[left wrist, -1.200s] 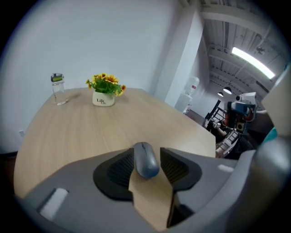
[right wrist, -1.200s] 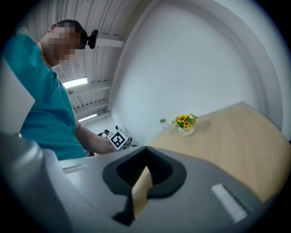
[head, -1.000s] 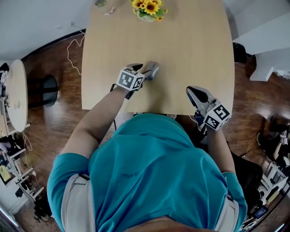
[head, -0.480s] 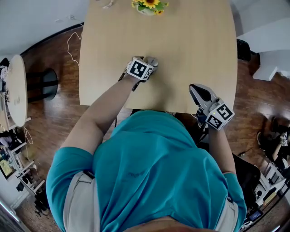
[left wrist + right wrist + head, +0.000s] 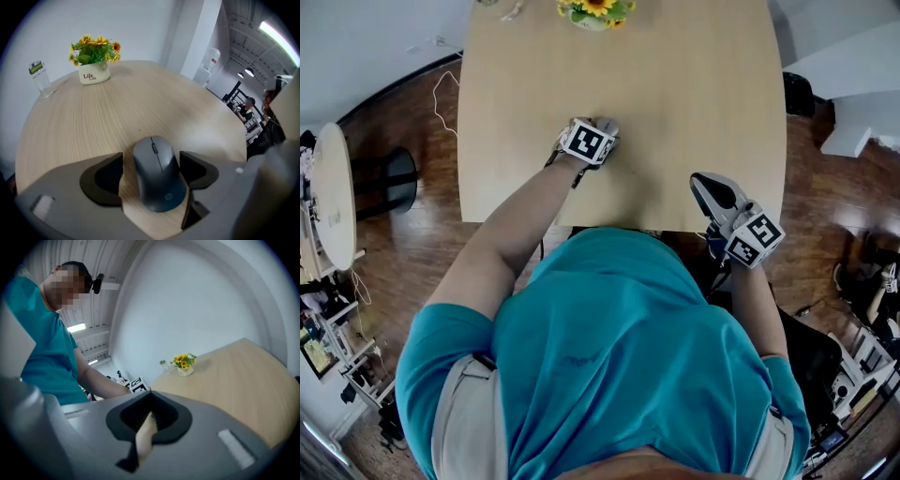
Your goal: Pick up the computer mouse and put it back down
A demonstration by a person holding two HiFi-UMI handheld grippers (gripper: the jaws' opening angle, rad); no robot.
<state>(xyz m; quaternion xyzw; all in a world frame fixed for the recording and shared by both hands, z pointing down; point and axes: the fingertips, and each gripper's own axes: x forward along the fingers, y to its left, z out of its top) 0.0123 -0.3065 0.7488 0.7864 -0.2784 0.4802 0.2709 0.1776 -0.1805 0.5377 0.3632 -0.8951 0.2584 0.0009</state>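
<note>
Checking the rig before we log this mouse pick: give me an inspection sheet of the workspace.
Surface: light wood table.
Job's things: grey computer mouse lying flat on the table.
Clutter: flower pot and small clear container, both at the far edge.
Grippers: left gripper open, jaws either side of the mouse, bare table showing on one side; right gripper shut, empty, by the table's near edge.
Cables: white cable on the floor, left of the table.
Surroundings: dark wood floor; round side table at left.
</note>
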